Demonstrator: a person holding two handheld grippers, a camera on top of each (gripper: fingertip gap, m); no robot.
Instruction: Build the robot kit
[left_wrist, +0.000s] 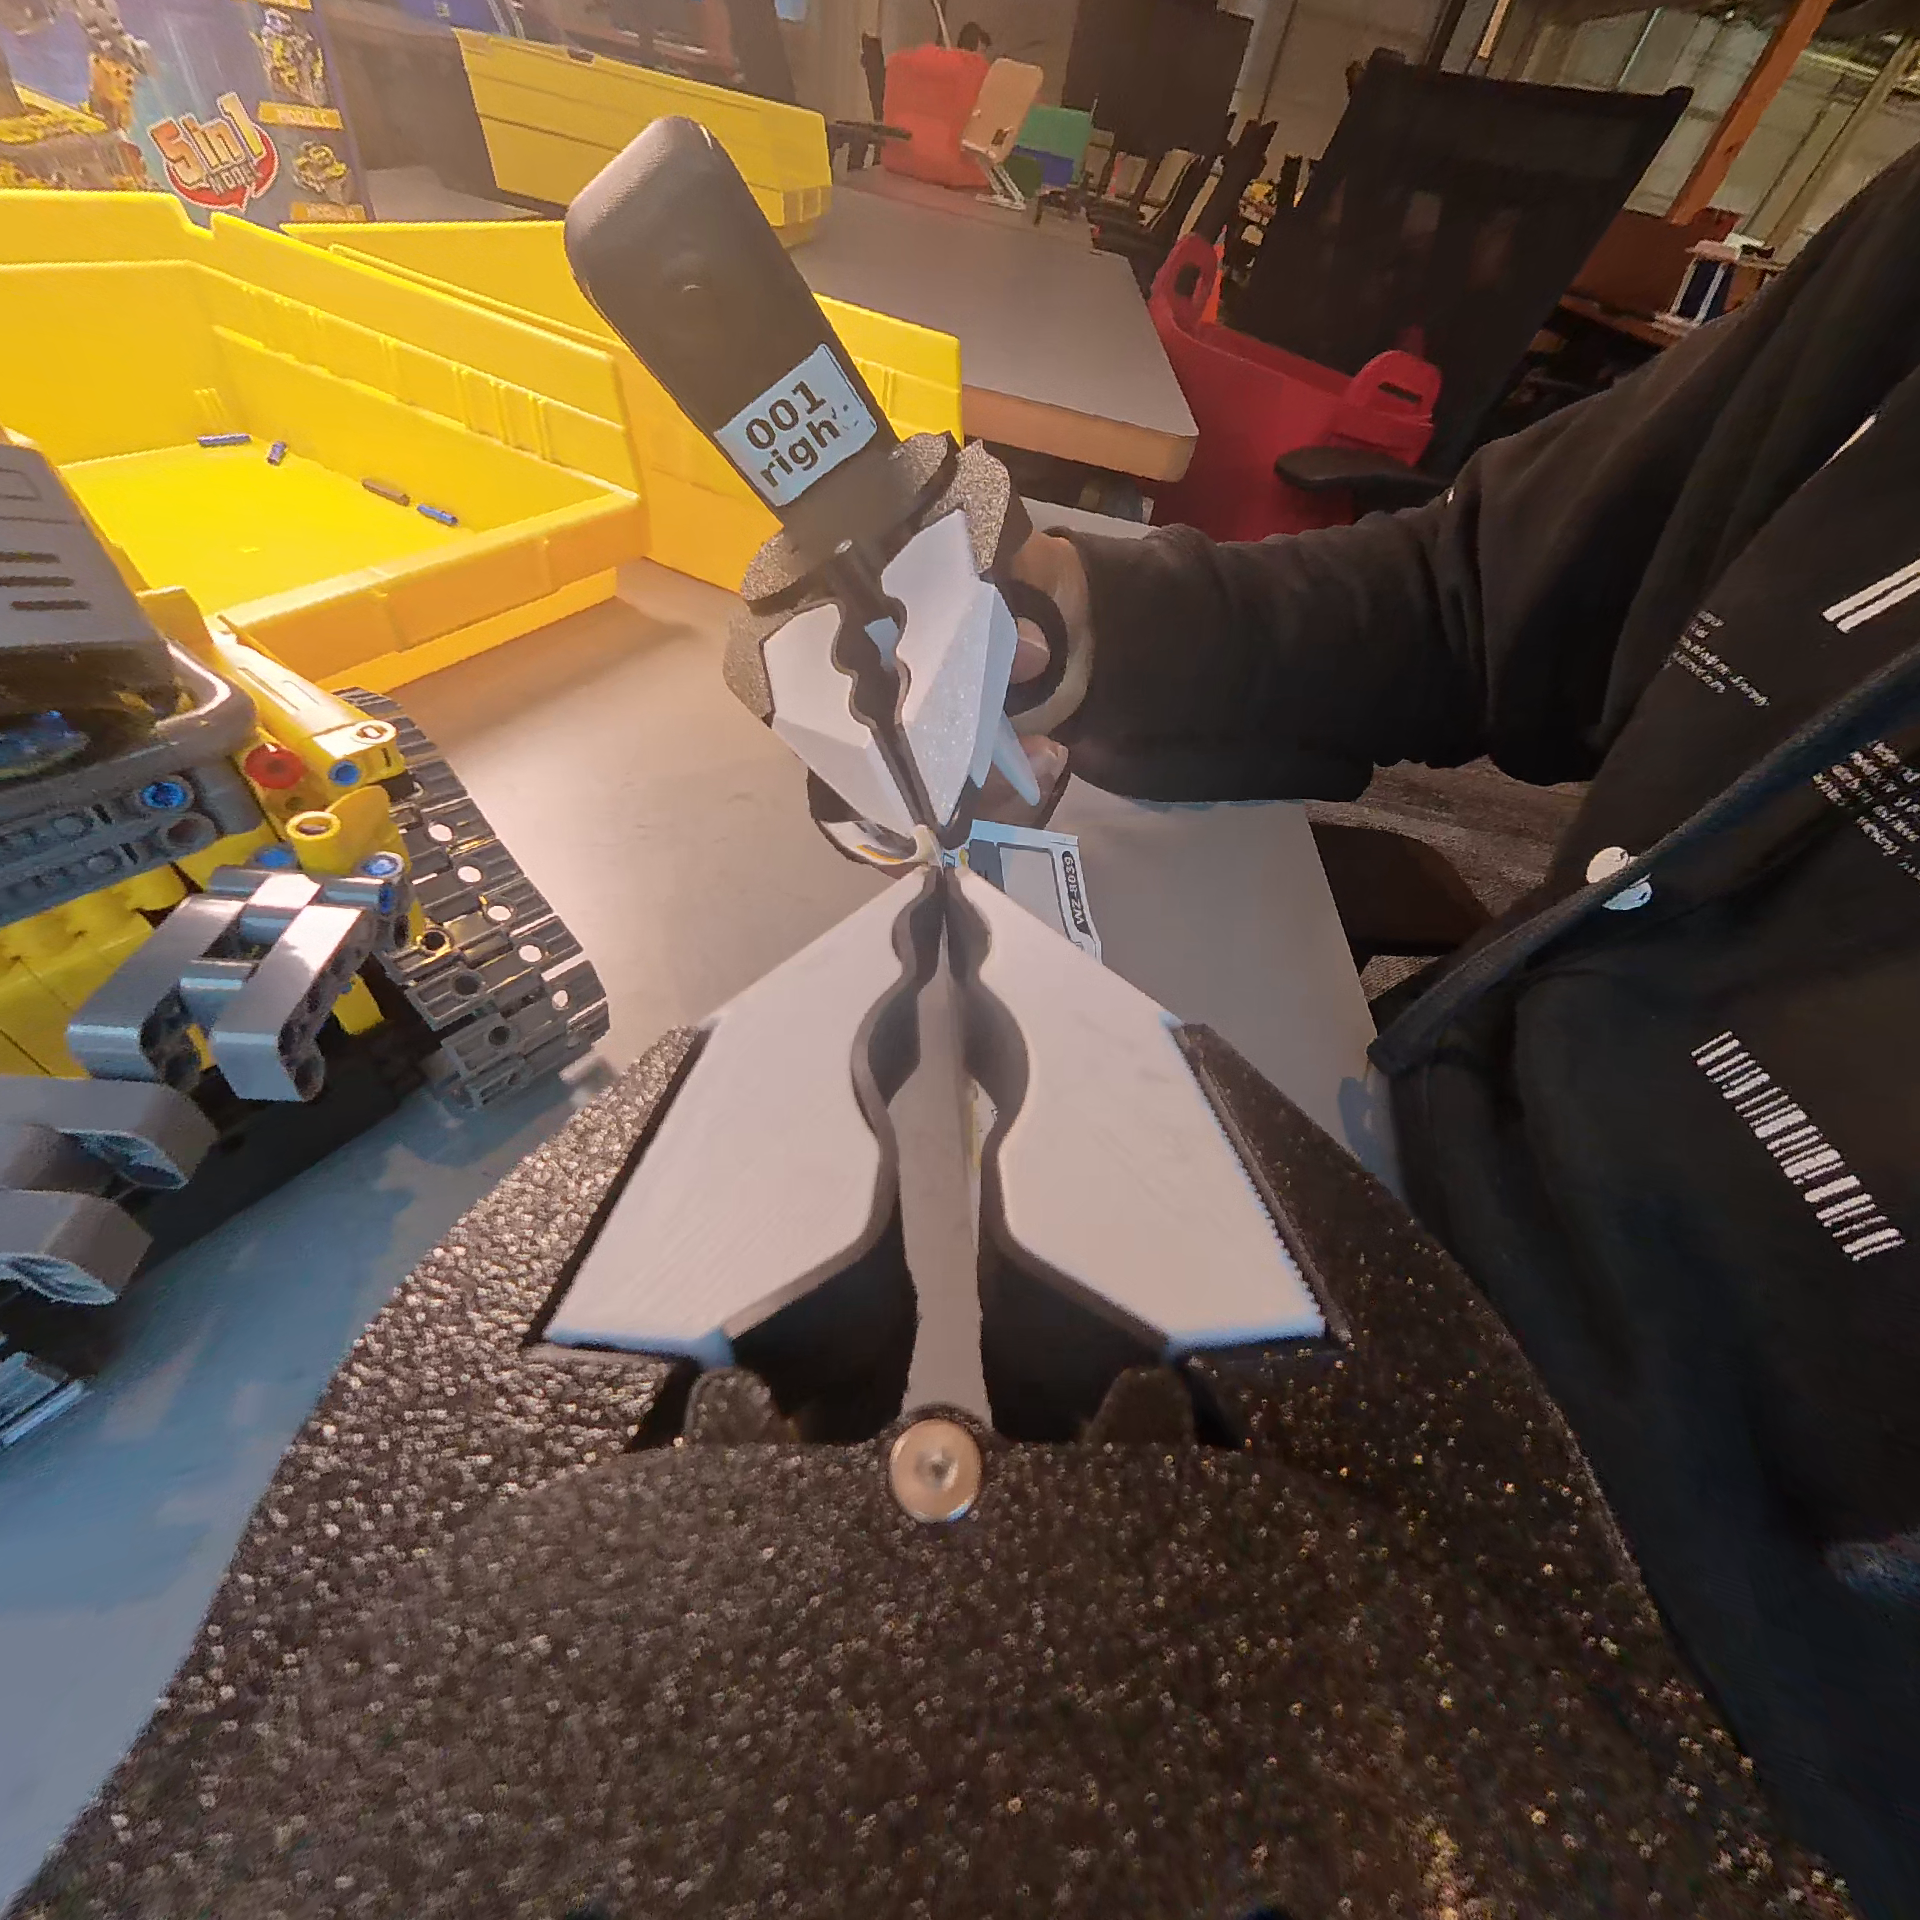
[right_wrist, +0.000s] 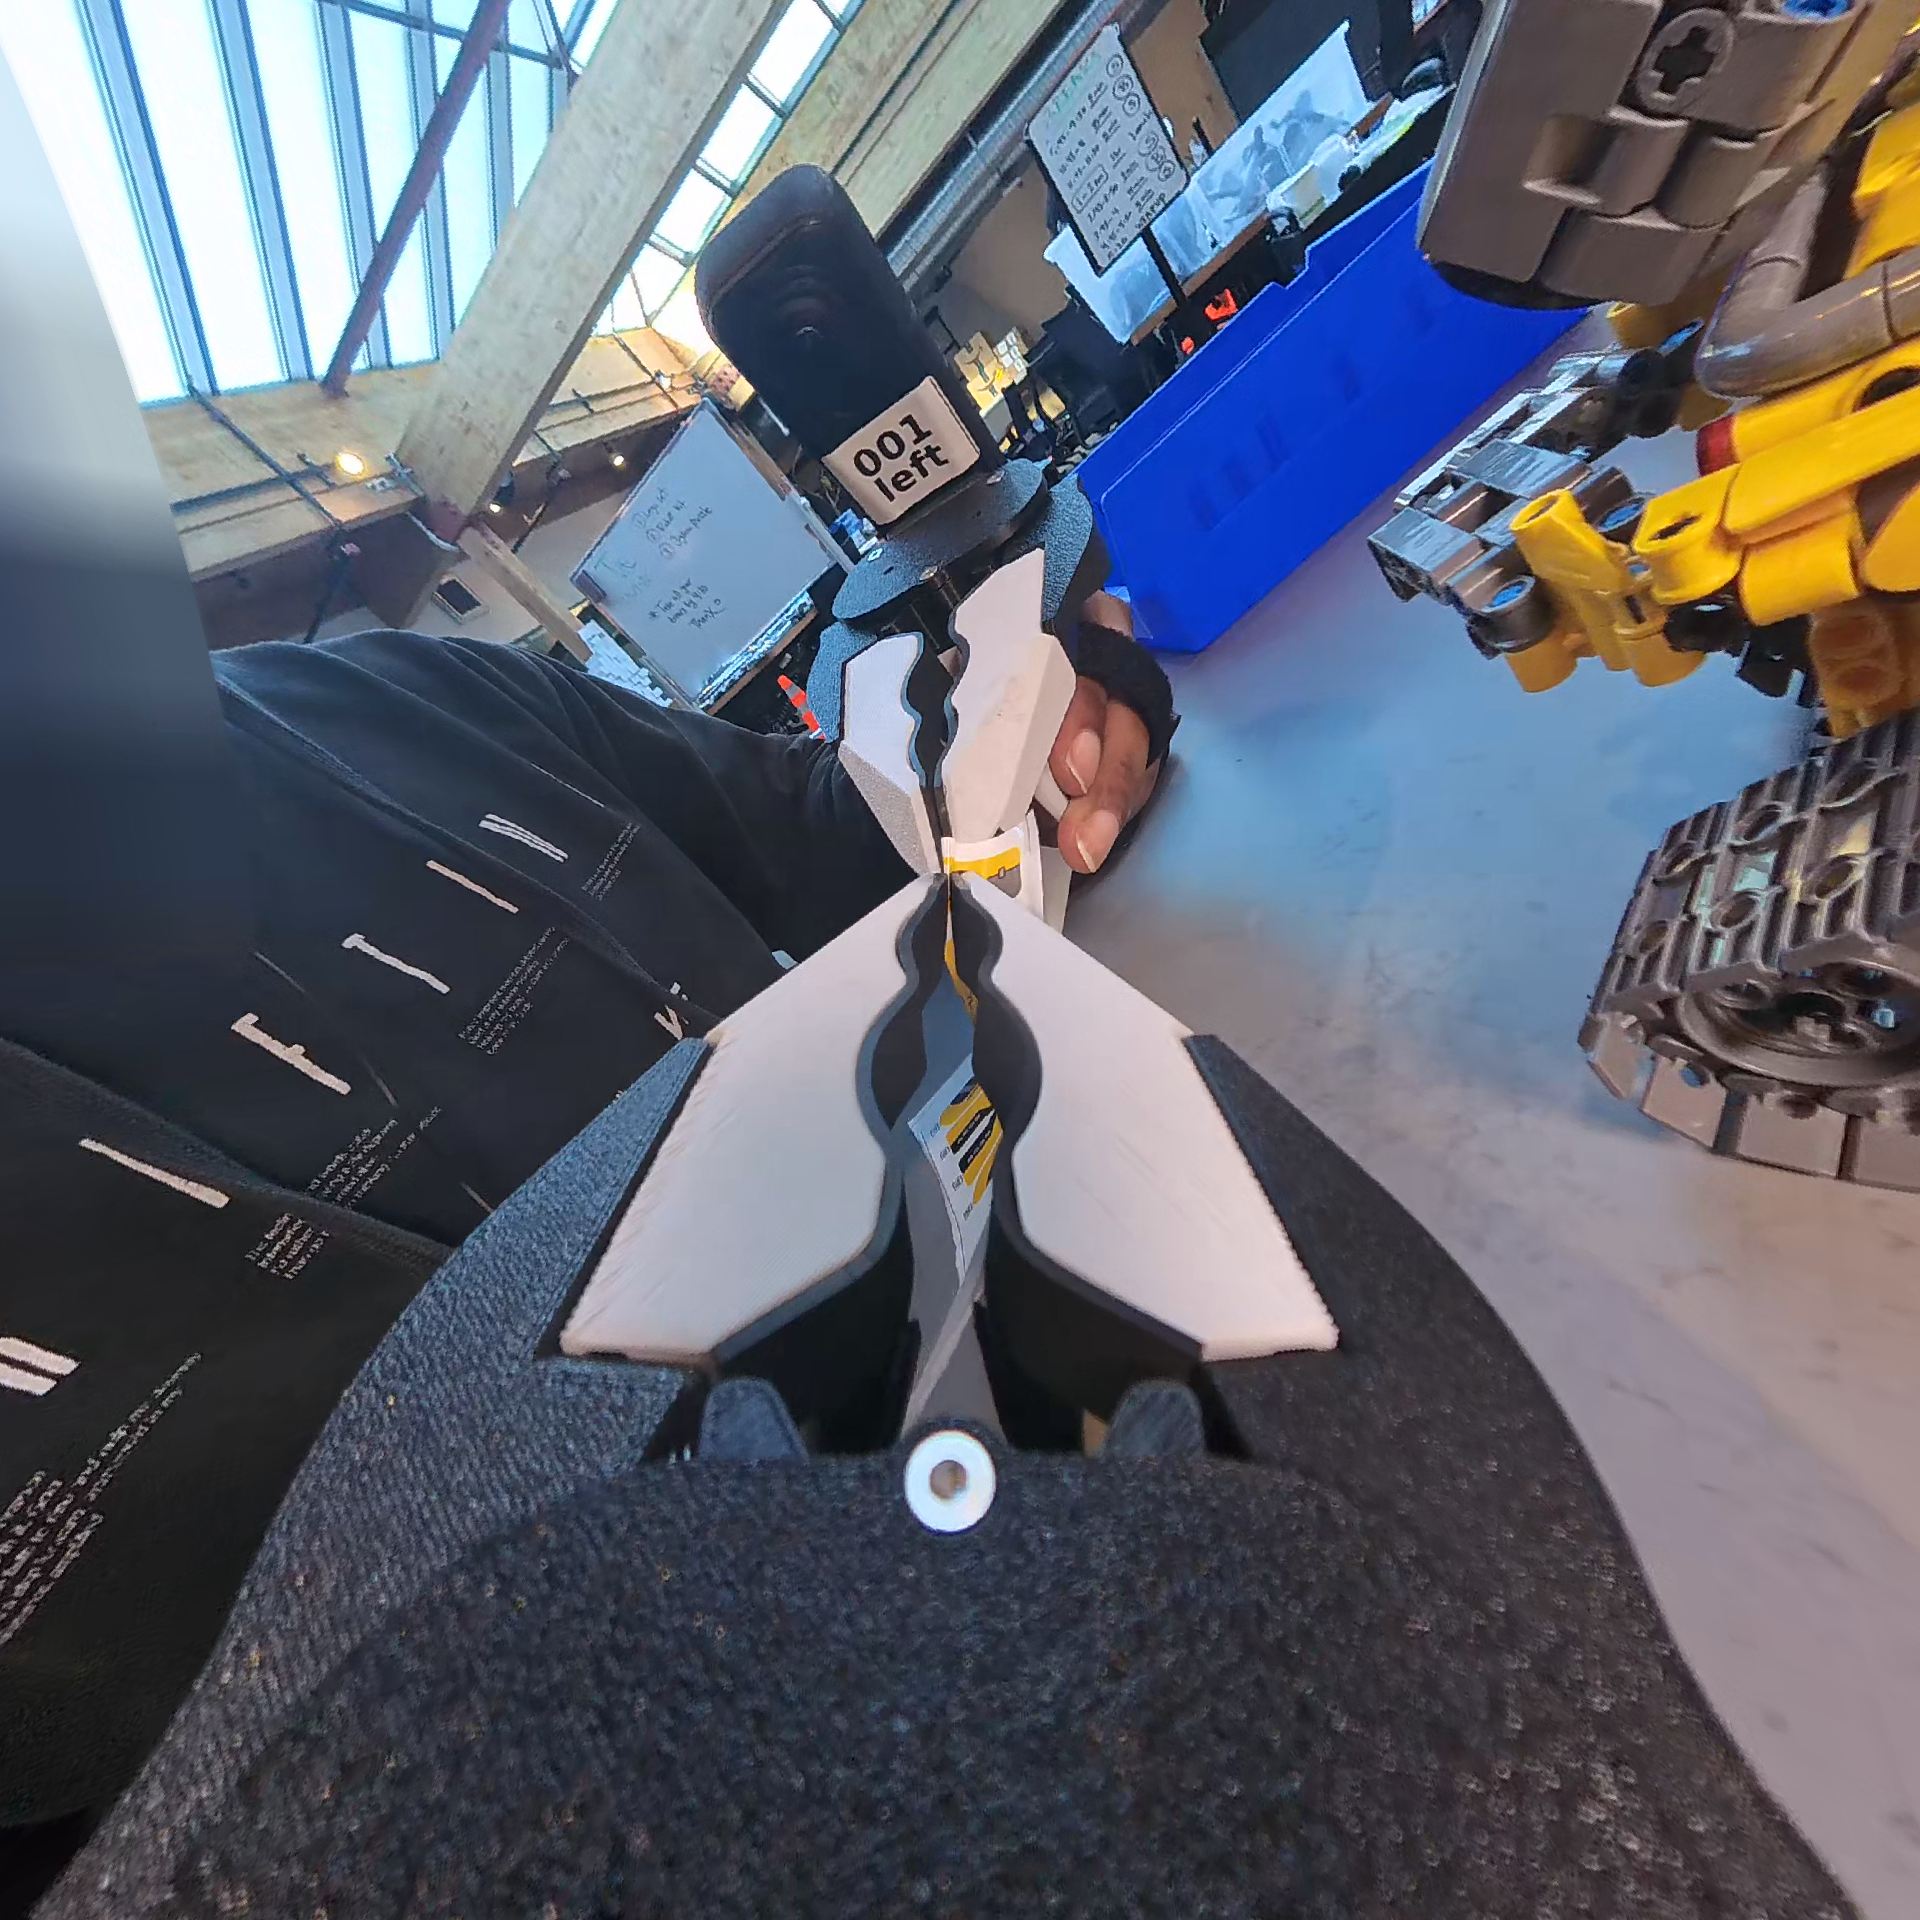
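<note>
My left gripper (left_wrist: 940, 883) is shut on a small white sticker sheet (left_wrist: 1029, 894) with yellow and grey print. The sheet is held above the grey table (left_wrist: 644, 810). My right gripper (left_wrist: 914, 840) faces it tip to tip and is shut on the same sheet. In the right wrist view the right gripper (right_wrist: 945, 883) has the sheet (right_wrist: 975, 1143) running back between its white fingers (right_wrist: 1122, 1143). The left gripper (right_wrist: 940, 831) pinches the sheet's far end. A yellow and grey brick-built tracked vehicle (left_wrist: 312, 883) stands on the table left of the grippers; it also shows in the right wrist view (right_wrist: 1766, 623).
Yellow bins (left_wrist: 312, 499) stand behind the vehicle, one holding a few small blue and grey pins (left_wrist: 384, 488). A printed toy box (left_wrist: 177, 104) is at the far left. A blue bin (right_wrist: 1299, 468) sits on the table. The person's black sleeve (left_wrist: 1403, 644) and torso fill the right. Less than 4 cm separates the two grippers' tips.
</note>
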